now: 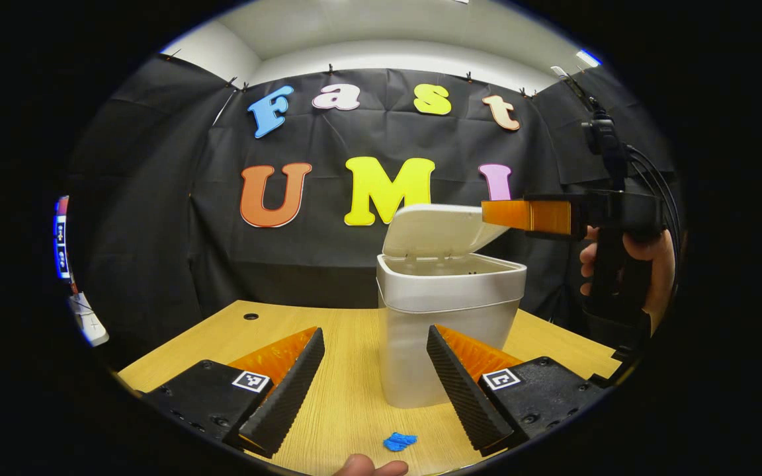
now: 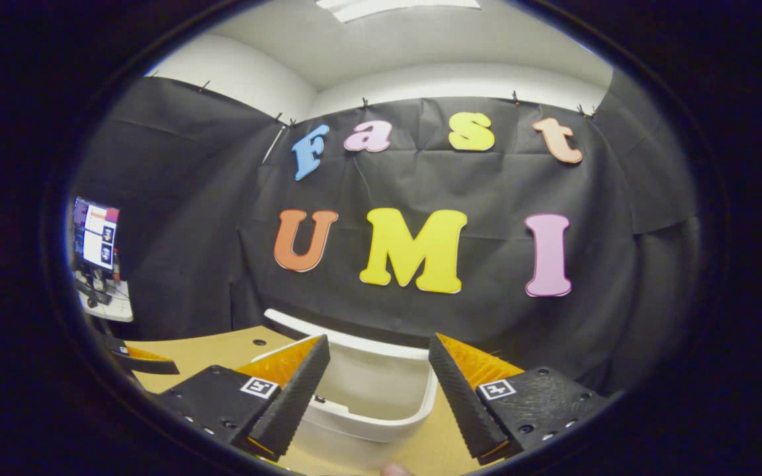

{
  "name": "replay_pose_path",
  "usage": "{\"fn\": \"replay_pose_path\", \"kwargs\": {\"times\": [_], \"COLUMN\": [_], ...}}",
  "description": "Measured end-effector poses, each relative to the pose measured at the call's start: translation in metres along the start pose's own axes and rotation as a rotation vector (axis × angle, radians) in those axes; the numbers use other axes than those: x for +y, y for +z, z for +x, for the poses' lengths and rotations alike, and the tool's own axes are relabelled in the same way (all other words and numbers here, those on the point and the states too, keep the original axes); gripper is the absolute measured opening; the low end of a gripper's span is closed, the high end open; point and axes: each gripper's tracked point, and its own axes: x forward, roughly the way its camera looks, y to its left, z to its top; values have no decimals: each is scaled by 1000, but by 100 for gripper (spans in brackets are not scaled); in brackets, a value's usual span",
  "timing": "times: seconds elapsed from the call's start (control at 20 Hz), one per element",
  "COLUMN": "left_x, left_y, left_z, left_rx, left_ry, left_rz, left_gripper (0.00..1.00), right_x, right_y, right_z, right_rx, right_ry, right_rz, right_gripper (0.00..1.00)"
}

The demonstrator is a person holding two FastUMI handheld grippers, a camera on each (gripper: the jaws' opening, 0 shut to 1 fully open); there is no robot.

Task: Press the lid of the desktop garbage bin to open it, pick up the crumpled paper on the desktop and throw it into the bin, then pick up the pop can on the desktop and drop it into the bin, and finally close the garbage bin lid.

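Currently the garbage bin [image 1: 450, 330] stands upright on the table [image 1: 348, 396], directly ahead of the left gripper [image 1: 376, 380], whose jaws are spread wide and hold nothing. The lid [image 1: 437, 229] is raised and tilted back on its rear hinge, so the mouth is open upward. In the left gripper view the right gripper [image 1: 507, 215] is held level by a hand [image 1: 652, 264] at lid height, its tip at or just beside the lid's front edge; contact cannot be confirmed. In the right gripper view the right gripper [image 2: 379, 390] has its jaws wide apart and empty, with the bin [image 2: 381, 396] just below and ahead and the lid [image 2: 344, 337] beyond it.

No crumpled paper or pop can is identifiable; a small blue scrap [image 1: 399, 441] lies on the table near the left jaws. Judgement: both items appear deposited and lid closing remains. The right gripper is nearer and higher. The lid must swing forward and down about its hinge, so the push should come from above and behind the lid's front edge.
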Motion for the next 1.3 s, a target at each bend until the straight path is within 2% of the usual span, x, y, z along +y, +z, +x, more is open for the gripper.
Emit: {"fn": "replay_pose_path", "kwargs": {"times": [0.05, 0.35, 0.55, 0.75, 1.05, 1.3], "left_x": [0, -2, -6, -11, -26, -29], "left_y": [0, -11, -34, -70, -145, -192], "left_z": [0, 0, 2, 4, -7, -16], "left_rx": [1, 21, 73, 152, 324, 445], "left_ry": [0, 3, -7, -15, -32, -16], "left_rz": [-1, 7, 4, -10, -50, -94], "left_gripper": [100, 100, 100, 100, 100, 100], "right_x": [1, -18, -20, -23, -31, -38], "right_y": [-3, -8, -25, -52, -103, -145], "right_z": [1, -15, -42, -66, -84, -98], "right_rx": [-1, -17, -26, -15, 46, 108], "right_ry": [7, -35, -49, -75, -96, -115], "right_rz": [19, 90, 78, 27, 65, 101], "right_gripper": [94, 95, 95, 95, 95, 97]}}
